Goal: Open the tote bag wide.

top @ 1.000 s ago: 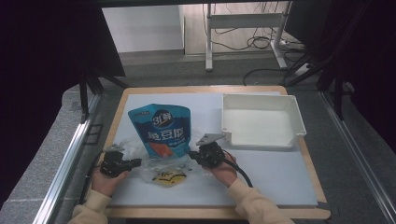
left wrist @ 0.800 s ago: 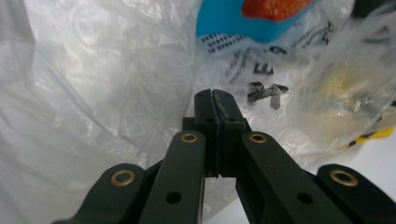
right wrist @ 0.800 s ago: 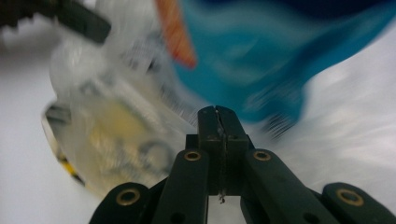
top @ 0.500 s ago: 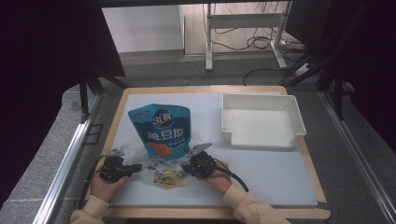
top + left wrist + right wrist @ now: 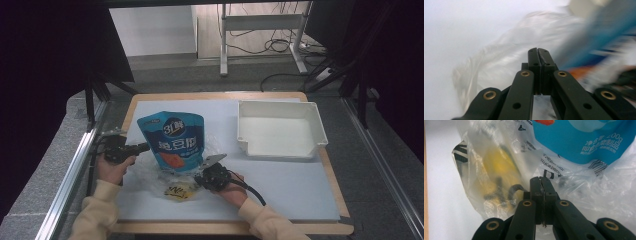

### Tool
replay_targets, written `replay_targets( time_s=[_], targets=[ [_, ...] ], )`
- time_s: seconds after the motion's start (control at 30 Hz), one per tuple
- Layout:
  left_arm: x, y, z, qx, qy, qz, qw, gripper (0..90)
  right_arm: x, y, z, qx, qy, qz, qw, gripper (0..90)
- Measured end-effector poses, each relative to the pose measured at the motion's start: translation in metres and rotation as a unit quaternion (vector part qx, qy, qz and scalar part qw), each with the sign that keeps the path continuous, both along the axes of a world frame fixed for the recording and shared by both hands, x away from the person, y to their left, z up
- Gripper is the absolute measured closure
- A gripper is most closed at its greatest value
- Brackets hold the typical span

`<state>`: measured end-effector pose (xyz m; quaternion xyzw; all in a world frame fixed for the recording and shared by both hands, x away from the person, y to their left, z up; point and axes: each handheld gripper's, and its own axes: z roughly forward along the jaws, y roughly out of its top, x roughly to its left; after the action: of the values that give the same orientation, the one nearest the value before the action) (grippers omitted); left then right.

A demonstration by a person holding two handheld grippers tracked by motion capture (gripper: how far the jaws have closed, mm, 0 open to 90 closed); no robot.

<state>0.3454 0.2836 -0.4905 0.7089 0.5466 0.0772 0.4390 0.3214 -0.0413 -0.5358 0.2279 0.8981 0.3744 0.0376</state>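
**Bagging the blue pouch: about halfway, pouch not yet fully inside**

I am working with both jaws closed tight on film. In the right gripper view my right gripper [image 5: 541, 181] is pinching a fold of the clear, crinkled plastic bag [image 5: 499, 152], nearest my side of the white surface [image 5: 280, 185]; a small flat yellow packet with black print [image 5: 496, 170] is already lying inside that bag, just beside my closed tips. In the left gripper view my left gripper [image 5: 537, 51] is likewise shut, apparently clamping the bag's edge, though the picture is blurred and I cannot be certain how much film sits between the pads.

From the high view, I am holding the bag's two sides apart, my left gripper [image 5: 140, 147] out at the left and my right gripper [image 5: 200, 176] lower, near the packet. The glossy blue stand-up snack pouch with white lettering [image 5: 172, 140] is lying flat between them, its lower end overlapped by the film, its upper part looking still uncovered. I judge the pouch is left to be drawn in completely.

Farther back, the shallow white plastic tray [image 5: 316, 125] is sitting empty.
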Motion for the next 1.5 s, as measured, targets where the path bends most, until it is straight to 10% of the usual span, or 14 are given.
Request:
replay_targets(
  time_s=[0.3,0.6,0.7,0.87,1.13,1.5],
  targets=[
    [0.022,-0.003,-0.040,0.054,0.028,0.008,0.9981,90.0,-0.003,-0.002,0.000,-0.002,-0.009,0.002,1.0000,88.9],
    [0.028,0.000,-0.057,0.057,0.032,0.016,0.9977,90.0,-0.005,-0.006,0.002,-0.011,-0.020,0.004,0.9997,88.9],
    [0.027,0.000,-0.057,0.057,0.032,0.016,0.9977,90.0,-0.002,-0.003,0.017,0.019,-0.030,-0.003,0.9993,88.9],
    [0.026,-0.002,-0.057,0.061,0.032,0.016,0.9975,90.0,0.005,0.037,0.035,0.031,-0.039,0.010,0.9987,88.9],
    [0.026,0.000,-0.057,0.057,0.035,0.012,0.9977,90.0,-0.007,0.100,0.005,0.005,-0.004,0.038,0.9993,88.9],
    [0.028,-0.002,-0.057,0.055,0.038,0.017,0.9976,90.0,-0.039,0.105,-0.006,0.003,0.005,0.106,0.9944,89.0]
  ],
)
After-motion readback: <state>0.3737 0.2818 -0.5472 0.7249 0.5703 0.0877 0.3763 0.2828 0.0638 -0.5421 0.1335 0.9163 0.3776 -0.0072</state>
